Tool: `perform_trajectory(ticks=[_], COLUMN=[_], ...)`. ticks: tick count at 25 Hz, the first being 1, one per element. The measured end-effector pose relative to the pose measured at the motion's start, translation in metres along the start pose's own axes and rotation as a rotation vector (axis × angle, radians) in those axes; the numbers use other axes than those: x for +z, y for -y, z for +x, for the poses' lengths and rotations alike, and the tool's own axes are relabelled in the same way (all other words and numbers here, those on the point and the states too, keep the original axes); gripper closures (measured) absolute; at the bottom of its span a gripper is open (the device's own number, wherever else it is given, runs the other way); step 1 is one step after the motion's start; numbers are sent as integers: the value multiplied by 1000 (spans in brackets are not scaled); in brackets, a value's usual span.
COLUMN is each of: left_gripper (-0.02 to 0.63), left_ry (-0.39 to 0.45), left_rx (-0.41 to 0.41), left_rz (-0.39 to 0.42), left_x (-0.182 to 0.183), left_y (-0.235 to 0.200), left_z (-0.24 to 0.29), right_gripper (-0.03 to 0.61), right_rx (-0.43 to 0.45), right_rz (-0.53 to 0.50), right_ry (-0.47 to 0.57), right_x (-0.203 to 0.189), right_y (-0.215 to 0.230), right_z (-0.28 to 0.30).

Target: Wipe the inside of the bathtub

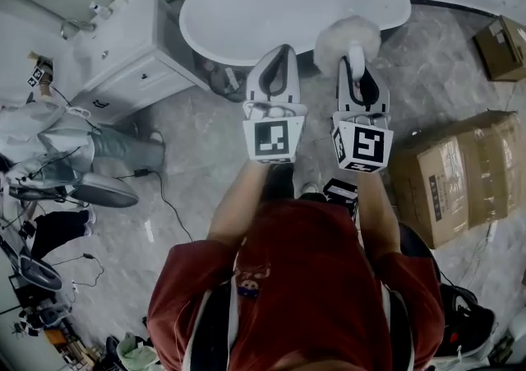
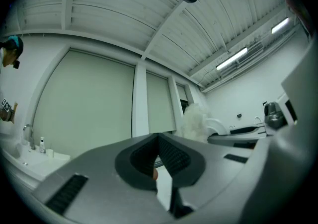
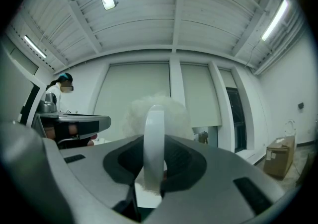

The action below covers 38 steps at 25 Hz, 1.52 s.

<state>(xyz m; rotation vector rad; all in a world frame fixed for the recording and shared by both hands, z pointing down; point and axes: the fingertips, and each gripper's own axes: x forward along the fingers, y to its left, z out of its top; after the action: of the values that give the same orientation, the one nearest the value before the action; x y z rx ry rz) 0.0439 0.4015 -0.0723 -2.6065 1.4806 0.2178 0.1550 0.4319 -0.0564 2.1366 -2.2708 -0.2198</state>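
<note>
You're clamping the duster (image 1: pixel 345 39) in the right gripper (image 1: pixel 357 61) fingers, left gripper (image 1: pixel 280 55) fingers pinched together empty, so be pressing its fluff beyond them firmly into the bathtub (image 1: pixel 246 11).

White bathtub (image 1: pixel 288 7) stands on marble floor (image 1: pixel 197 155). Right gripper (image 1: pixel 356 63) grips a fluffy duster (image 1: pixel 347 39) by its handle, head at the tub's near rim. Left gripper (image 1: pixel 282 53) alongside, empty. Cardboard boxes (image 1: pixel 448 180) at right.

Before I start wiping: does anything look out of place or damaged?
Nothing stands out. The bathtub looks intact and empty; the right gripper grips the fluffy duster by its handle. Only floor clutter: cardboard boxes and a cable.
</note>
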Motion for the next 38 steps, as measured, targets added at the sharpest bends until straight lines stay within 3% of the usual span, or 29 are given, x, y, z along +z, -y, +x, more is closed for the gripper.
perform_trajectory(ticks=[9,22,30,38], left_gripper=[598,598,598,598], left_ry=[22,15,-15,-19], left_rx=[-6,58,106,223], left_rz=[-24,-27,6,3], left_x=[-22,-56,-87,-109], left_y=[-61,-195,-211,-214], left_z=[78,167,222,312], right_gripper=[485,485,485,485], right_rx=[-18,26,96,199], right_rz=[-16,-19,-9,7], right_ry=[-14,-34,-47,-66], right_x=[-10,-29,-56,-82], right_y=[-1,-57,-41,11], right_z=[99,257,325,414])
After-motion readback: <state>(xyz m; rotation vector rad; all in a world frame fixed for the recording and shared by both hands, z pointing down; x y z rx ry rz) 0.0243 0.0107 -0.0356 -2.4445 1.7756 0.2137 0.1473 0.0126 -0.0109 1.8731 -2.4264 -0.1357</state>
